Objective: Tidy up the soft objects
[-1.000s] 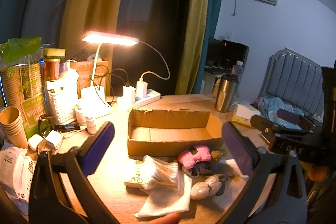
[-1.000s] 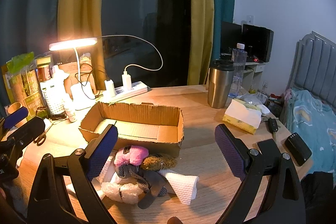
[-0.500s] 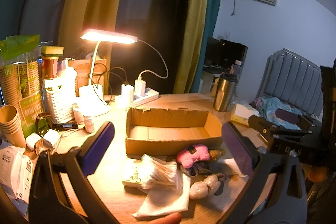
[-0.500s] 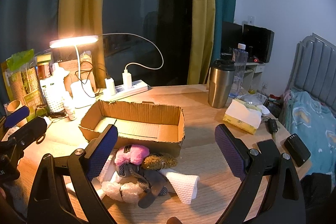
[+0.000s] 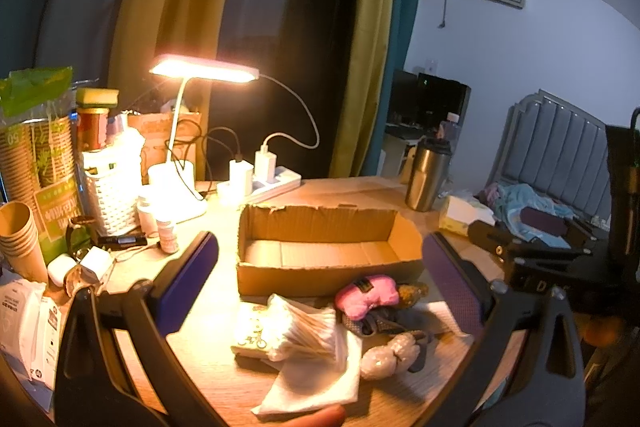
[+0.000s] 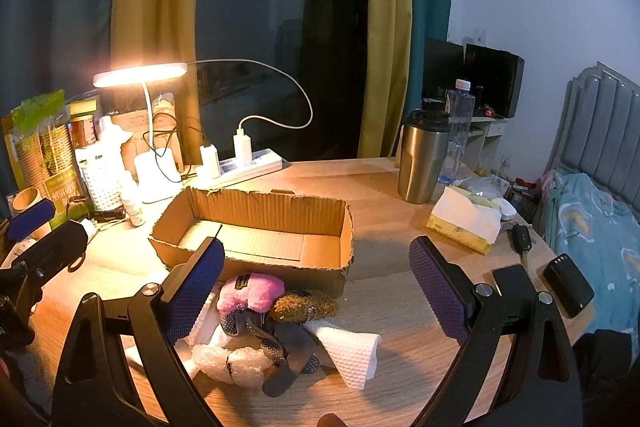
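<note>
An empty open cardboard box (image 5: 328,251) (image 6: 256,227) sits mid-table. In front of it lies a pile of soft things: a pink plush (image 5: 366,295) (image 6: 250,293), a brown fuzzy piece (image 6: 302,305), a grey dotted sock (image 6: 280,341), a bubble-wrap wad (image 6: 232,361) (image 5: 386,355), white paper towels (image 6: 348,347) (image 5: 312,383) and a bag of cotton swabs (image 5: 304,327). My left gripper (image 5: 320,291) is open and empty above the pile. My right gripper (image 6: 316,287) is open and empty, just above the pile.
A lit desk lamp (image 5: 204,75), power strip (image 5: 264,183), white basket (image 5: 110,195), paper cups (image 5: 20,239) and small bottles crowd the left. A steel tumbler (image 6: 422,159), tissue box (image 6: 464,223), car key (image 6: 522,239) and power bank (image 6: 568,285) stand right.
Both views have shifted slightly; the grippers have drawn back and up a little from the pile. Nothing on the table has moved.
</note>
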The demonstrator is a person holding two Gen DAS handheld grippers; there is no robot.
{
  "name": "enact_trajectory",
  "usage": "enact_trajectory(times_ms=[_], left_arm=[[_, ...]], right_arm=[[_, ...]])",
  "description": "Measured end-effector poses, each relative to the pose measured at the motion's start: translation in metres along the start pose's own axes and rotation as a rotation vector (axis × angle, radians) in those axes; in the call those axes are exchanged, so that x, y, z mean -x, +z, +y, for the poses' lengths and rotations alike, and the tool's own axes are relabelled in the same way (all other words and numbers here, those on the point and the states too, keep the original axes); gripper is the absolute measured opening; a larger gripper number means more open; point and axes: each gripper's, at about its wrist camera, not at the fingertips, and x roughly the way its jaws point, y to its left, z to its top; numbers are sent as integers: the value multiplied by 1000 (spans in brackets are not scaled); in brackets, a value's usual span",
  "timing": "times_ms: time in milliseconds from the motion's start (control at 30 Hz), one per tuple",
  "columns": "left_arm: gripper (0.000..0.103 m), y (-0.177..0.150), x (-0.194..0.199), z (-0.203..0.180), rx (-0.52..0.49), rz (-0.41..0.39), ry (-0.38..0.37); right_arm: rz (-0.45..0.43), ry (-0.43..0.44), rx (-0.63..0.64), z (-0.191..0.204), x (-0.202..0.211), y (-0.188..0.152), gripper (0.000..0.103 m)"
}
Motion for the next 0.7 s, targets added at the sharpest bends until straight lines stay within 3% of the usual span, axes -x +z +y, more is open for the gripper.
enact_trajectory(times_ms=[700], left_arm=[[102, 5, -30, 0, -6, 63, 17]], right_arm=[[58, 12, -7, -6, -27, 7, 95]])
